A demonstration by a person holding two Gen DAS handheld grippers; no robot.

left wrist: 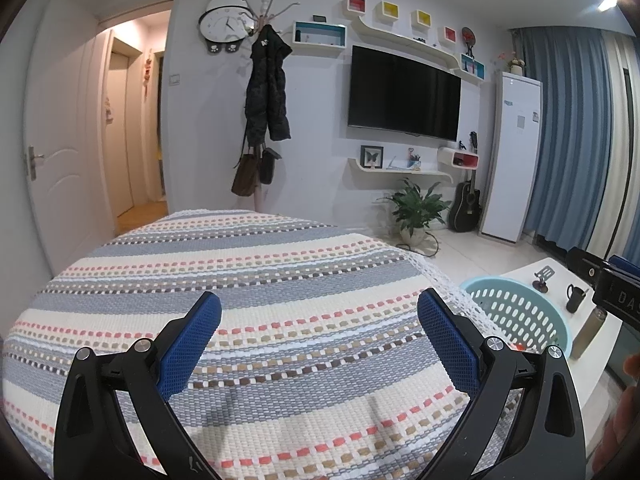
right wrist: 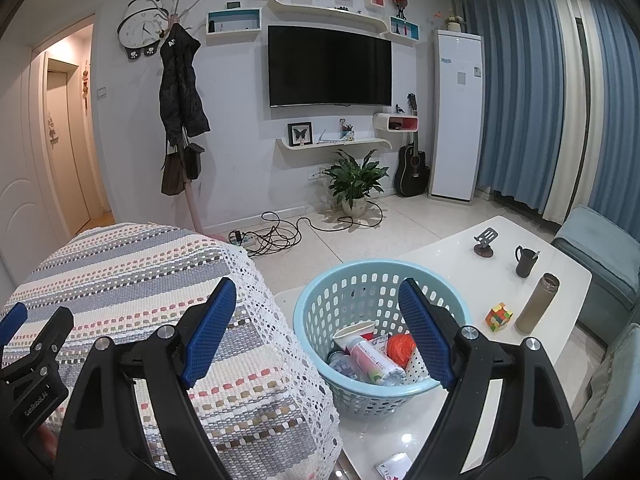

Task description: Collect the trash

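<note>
Currently the tube [right wrist: 374,356] lies tilted in the basket [right wrist: 320,312], cap end down, between the empty, spread right gripper [right wrist: 320,334] fingers.

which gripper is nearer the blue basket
Right. The right gripper hangs open just above and beside the blue basket, one finger over its rim. The left gripper is open over the striped cover, with the basket off to its right.

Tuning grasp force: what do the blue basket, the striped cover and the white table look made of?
Basket: likely moulded plastic, matt, regular punched slots in its wall.
Striped cover: woven fabric, coarse visible weave, openwork lace edge.
Table: hard glossy white top, mirrors ceiling light; lacquer or glass, cannot tell.
</note>
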